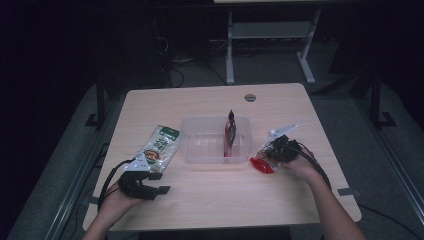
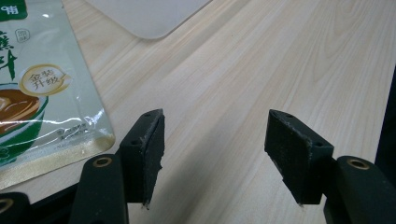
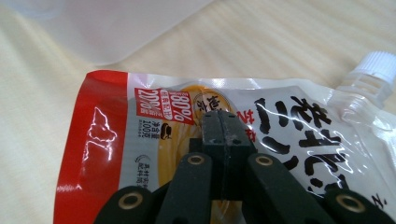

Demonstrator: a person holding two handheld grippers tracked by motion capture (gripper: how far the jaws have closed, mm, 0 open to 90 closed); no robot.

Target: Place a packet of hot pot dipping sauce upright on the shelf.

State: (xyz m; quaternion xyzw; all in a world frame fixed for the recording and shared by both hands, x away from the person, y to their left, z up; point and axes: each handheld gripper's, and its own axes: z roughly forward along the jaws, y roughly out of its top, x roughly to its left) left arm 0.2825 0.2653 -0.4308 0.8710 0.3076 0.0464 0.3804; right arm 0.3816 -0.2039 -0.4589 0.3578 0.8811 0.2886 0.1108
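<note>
A green-and-white food pouch [image 1: 159, 147] lies flat on the left of the table. In the left gripper view, the pouch's [image 2: 42, 93] gold bottom edge sits just left of my jaws. My left gripper [image 1: 159, 183] rests open by the pouch's near end, with bare wood between its fingers [image 2: 215, 135]. A red-and-white spouted pouch [image 1: 264, 160] is tilted up right of the clear bin [image 1: 200, 145]. My right gripper [image 1: 278, 150] is shut on it. In the right gripper view, the jaws [image 3: 226, 123] are pressed together at the pouch's [image 3: 154, 116] front, its white cap [image 3: 376, 70] at the upper right.
A slim red packet [image 1: 230, 134] stands upright inside the clear bin, near its right wall. A grey cable grommet [image 1: 250, 97] is set into the table's far side. Desk legs and cables stand on the dark floor beyond.
</note>
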